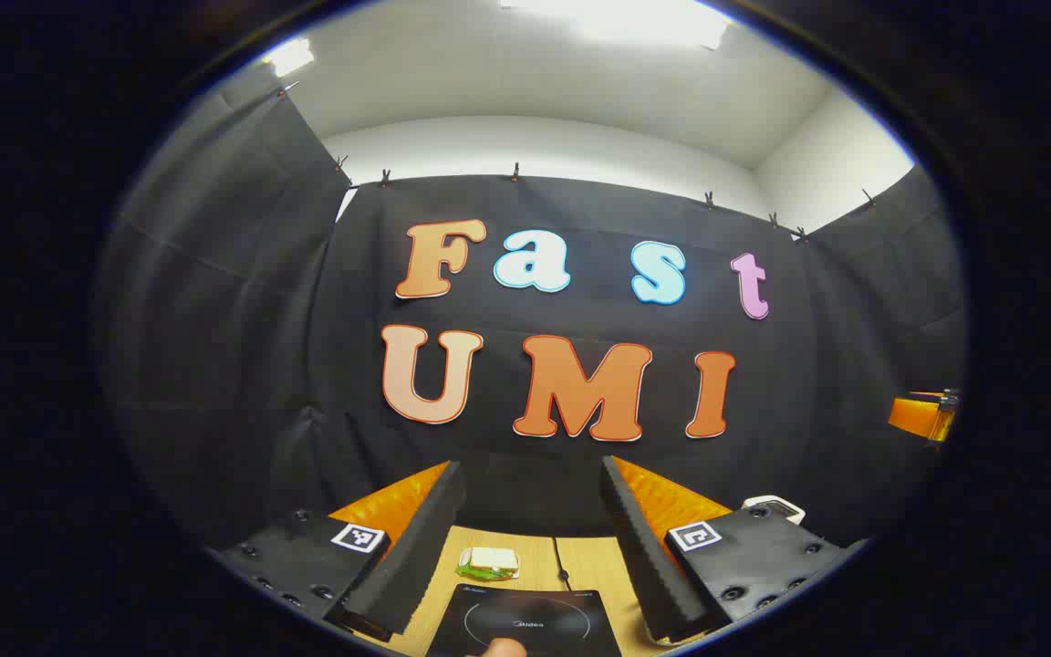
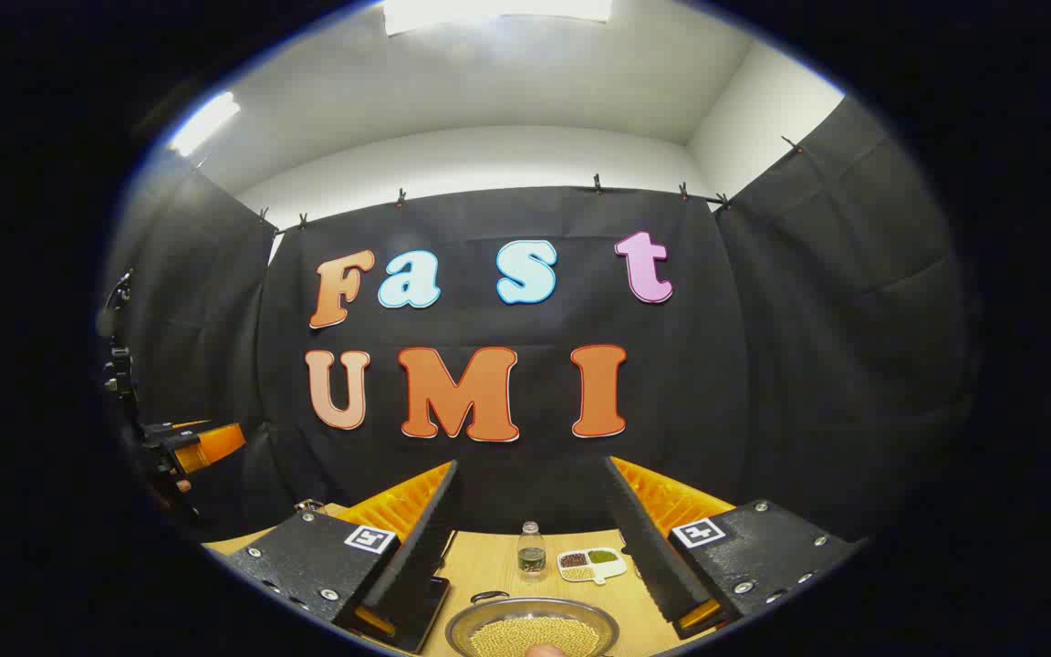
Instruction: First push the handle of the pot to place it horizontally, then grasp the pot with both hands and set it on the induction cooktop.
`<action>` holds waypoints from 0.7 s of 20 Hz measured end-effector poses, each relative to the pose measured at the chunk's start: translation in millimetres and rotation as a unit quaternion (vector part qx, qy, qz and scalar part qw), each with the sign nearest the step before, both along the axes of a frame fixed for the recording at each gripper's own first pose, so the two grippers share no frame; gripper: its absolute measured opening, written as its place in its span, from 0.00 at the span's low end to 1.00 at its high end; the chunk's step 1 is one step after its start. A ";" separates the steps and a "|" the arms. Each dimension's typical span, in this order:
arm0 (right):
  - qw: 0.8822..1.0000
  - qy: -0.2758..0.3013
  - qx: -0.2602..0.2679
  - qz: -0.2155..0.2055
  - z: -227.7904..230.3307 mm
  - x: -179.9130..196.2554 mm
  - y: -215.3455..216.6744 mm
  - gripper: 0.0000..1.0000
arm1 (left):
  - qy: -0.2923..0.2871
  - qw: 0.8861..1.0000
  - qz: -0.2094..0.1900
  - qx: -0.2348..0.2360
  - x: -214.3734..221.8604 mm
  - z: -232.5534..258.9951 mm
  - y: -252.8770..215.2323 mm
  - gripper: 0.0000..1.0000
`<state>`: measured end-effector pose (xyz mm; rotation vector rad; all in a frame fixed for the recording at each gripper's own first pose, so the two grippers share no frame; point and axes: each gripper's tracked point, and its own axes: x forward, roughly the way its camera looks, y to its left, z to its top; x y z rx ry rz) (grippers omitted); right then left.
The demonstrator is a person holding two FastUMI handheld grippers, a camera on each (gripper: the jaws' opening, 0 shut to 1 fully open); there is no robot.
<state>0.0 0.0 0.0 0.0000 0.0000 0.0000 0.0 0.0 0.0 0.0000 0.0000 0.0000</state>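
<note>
In the right gripper view a round metal pot (image 2: 533,602) full of yellowish grains sits on the wooden table just below and ahead of my right gripper (image 2: 530,465). A small dark loop handle (image 2: 487,597) sticks out at its far left rim. My right gripper is open and holds nothing. The black induction cooktop (image 1: 525,616) lies below my left gripper (image 1: 530,465), which is also open with nothing between its fingers. A corner of the cooktop (image 2: 430,598) shows left of the pot.
A wrapped sandwich (image 1: 489,563) and a thin cable (image 1: 562,566) lie behind the cooktop. Behind the pot stand a small bottle (image 2: 531,552) and a white dish of beans (image 2: 591,564). The table (image 1: 594,570) ends at the black cloth wall.
</note>
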 end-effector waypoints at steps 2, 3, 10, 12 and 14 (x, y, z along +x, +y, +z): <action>1.000 0.002 0.000 0.002 -0.1 -0.4 1.7 0.94 | 0.001 1.000 -0.001 0.000 -0.5 1.4 -2.0 0.98; 1.000 0.003 0.001 0.004 -0.2 -0.3 2.3 0.94 | 0.002 1.000 -0.002 0.000 -0.6 1.7 -3.7 0.98; 1.000 0.003 0.004 0.007 -0.1 -0.7 4.0 0.94 | -0.008 1.000 -0.009 0.012 -4.6 14.3 -13.5 0.98; 1.000 0.004 0.006 0.007 -0.4 -0.9 4.2 0.94 | -0.009 1.000 -0.015 0.012 -4.6 16.0 -17.7 0.98; 1.000 0.005 0.008 0.008 -0.7 -1.3 4.6 0.94 | -0.008 1.000 -0.019 0.011 -7.6 16.4 -21.9 0.98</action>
